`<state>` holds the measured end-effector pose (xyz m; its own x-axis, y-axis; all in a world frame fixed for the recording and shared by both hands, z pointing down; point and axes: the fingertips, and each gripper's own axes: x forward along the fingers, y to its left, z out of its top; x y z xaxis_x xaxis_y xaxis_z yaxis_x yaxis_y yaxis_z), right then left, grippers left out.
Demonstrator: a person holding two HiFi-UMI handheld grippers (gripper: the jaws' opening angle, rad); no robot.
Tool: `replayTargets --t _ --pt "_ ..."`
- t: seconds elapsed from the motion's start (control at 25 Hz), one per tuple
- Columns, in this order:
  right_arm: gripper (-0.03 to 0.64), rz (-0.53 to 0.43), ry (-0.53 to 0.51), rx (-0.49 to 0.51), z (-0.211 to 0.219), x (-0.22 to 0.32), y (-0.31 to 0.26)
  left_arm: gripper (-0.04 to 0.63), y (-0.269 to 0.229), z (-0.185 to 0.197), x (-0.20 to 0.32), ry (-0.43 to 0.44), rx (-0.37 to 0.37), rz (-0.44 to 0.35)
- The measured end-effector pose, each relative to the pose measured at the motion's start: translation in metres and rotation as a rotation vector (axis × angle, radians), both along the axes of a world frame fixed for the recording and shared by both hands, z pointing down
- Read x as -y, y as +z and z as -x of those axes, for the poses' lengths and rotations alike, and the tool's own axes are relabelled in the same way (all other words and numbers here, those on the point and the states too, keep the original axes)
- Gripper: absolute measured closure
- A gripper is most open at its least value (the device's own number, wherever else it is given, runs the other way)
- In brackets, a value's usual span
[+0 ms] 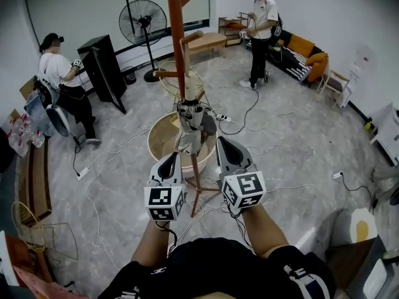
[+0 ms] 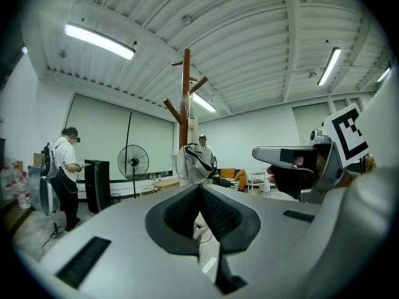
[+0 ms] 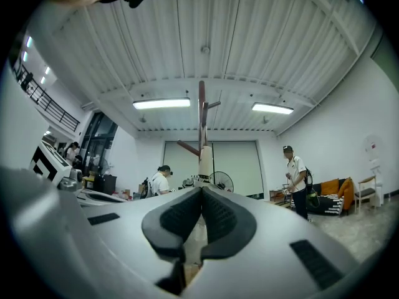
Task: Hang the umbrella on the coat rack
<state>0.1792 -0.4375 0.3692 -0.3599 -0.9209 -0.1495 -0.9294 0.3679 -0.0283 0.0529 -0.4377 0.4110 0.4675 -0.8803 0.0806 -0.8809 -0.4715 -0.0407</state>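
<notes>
The reddish-brown coat rack (image 1: 176,42) stands straight ahead of me, with pegs branching off its pole. A folded grey umbrella (image 1: 190,129) hangs against the pole at mid height; it also shows in the left gripper view as the grey umbrella (image 2: 194,164) on the rack (image 2: 186,92). My left gripper (image 1: 169,162) is just below and left of the umbrella, my right gripper (image 1: 225,146) just right of it. Both are apart from it. The left gripper (image 2: 201,190) and right gripper (image 3: 202,193) have their jaws pressed together with nothing between them. The rack's pole (image 3: 201,117) rises beyond the right jaws.
A round beige tub (image 1: 161,143) sits on the floor at the rack's base. Cables (image 1: 249,126) trail across the floor. A standing fan (image 1: 143,23), a black cabinet (image 1: 103,67), a person (image 1: 62,80) at left, another person (image 1: 260,30) at the back and an orange sofa (image 1: 305,52) surround the spot.
</notes>
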Motion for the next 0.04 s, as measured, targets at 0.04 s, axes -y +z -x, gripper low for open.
replayTargets --t 0.04 --pt "0.604 0.0 0.0 0.003 -0.0001 -0.0011 0.0009 0.578 0.0004 -0.0004 -0.0005 0.001 0.003 -0.001"
